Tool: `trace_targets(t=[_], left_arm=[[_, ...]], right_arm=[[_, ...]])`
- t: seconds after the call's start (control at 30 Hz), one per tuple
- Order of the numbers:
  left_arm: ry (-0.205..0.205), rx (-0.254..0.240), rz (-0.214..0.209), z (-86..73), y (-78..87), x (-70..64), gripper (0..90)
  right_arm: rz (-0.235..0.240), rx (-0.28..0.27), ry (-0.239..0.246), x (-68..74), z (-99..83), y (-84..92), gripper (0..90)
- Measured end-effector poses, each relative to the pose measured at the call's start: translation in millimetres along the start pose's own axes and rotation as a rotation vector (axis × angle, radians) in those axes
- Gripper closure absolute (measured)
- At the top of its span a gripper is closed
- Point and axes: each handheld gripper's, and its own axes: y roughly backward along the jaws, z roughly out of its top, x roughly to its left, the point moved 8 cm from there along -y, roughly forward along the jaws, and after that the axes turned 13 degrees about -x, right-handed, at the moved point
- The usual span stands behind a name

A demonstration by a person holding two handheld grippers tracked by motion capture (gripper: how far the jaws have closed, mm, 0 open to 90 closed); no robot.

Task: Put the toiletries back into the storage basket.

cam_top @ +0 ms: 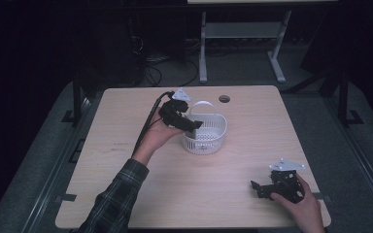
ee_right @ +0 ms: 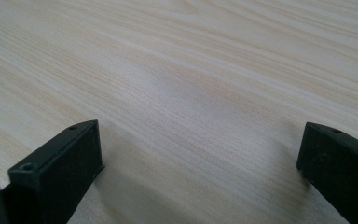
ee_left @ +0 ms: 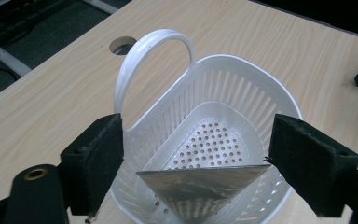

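Observation:
A white slotted basket (cam_top: 209, 141) with an upright hoop handle (ee_left: 154, 39) stands on the wooden table (cam_top: 126, 194), a little behind its middle. My left gripper (cam_top: 194, 124) hovers over the basket's left rim, pointing into it. In the left gripper view its jaws (ee_left: 196, 154) stand wide. A silvery triangular piece (ee_left: 200, 191) hangs point-down between them over the basket's perforated floor (ee_left: 209, 144), and a gap shows at its left corner. My right gripper (cam_top: 255, 187) rests low over bare table at the front right, open with nothing between its jaws (ee_right: 200, 158).
A round cable hole (cam_top: 224, 99) lies in the tabletop just behind the basket. The left gripper's cable (cam_top: 148, 121) trails back along the left forearm. Dark floor and a white desk frame (cam_top: 243, 34) lie beyond the table's far edge.

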Motion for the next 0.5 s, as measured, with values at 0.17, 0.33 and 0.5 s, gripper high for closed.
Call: trace_targets(t=[0.17, 0.33, 0.5], left_arm=[[-0.004, 0.012, -0.002, -0.5, 3.5, 0.5, 13.4], [-0.007, 0.017, 0.000, 0.3, 7.9, 0.5, 13.4], [-0.006, 0.022, 0.002, 0.1, 13.9, 1.1, 13.4]], right_arm=[[0.000, 0.000, 0.000, 0.0, 0.0, 0.0, 0.0], [0.000, 0.000, 0.000, 0.0, 0.0, 0.0, 0.0], [0.000, 0.000, 0.000, 0.0, 0.0, 0.0, 0.0]])
